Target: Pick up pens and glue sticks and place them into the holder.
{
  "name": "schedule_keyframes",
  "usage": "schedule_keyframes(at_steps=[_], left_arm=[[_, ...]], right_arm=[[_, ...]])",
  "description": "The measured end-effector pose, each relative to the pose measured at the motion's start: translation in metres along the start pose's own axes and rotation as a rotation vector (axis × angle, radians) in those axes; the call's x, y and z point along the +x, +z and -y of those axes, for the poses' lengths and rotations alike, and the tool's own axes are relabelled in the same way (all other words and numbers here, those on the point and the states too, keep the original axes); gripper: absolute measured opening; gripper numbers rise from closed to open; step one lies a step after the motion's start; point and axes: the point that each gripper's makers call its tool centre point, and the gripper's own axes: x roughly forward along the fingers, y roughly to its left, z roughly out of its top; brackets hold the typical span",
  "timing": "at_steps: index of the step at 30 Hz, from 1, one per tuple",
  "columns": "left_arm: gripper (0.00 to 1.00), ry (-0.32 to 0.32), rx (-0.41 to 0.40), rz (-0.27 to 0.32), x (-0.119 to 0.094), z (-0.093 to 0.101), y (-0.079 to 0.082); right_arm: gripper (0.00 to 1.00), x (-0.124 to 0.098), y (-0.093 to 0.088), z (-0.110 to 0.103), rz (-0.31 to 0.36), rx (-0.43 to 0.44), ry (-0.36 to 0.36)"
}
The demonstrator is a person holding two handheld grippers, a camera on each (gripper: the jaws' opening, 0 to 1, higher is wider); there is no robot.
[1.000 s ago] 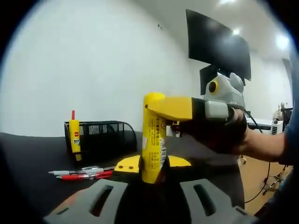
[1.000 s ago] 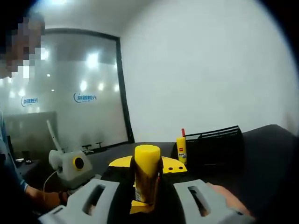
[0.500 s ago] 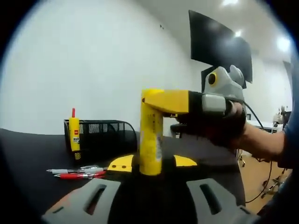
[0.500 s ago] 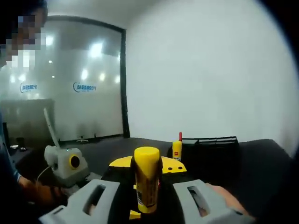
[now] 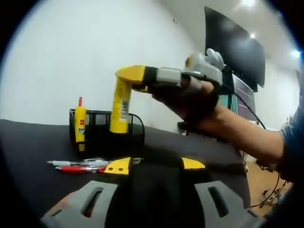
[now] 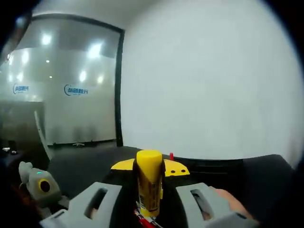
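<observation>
1. Leftmost in the left gripper view, a small glue stick with a red label stands at the black mesh holder; pens, one red, lie on the dark table in front.
2. Above the holder, the right gripper reaches in from the right, pinching a yellow glue stick upright; a hand grips it, forearm level; label print unreadable.
3. Lower down, the left gripper shows its jaws spread, nothing between.
4. Elsewhere, the right gripper view shows that glue stick end-on, and blue wall lettering, illegible.
</observation>
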Motion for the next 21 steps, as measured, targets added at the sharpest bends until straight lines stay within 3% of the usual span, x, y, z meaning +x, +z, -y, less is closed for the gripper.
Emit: schedule_keyframes(at_steps=[9, 21], left_arm=[[0.35, 0.005, -0.019, 0.004, 0.0, -0.001, 0.0], [0.34, 0.004, -0.025, 0.009, 0.001, -0.001, 0.001]], right_arm=[[0.17, 0.034, -0.02, 0.014, -0.021, 0.008, -0.009], [0.17, 0.05, -0.032, 0.03, 0.009, -0.015, -0.055]])
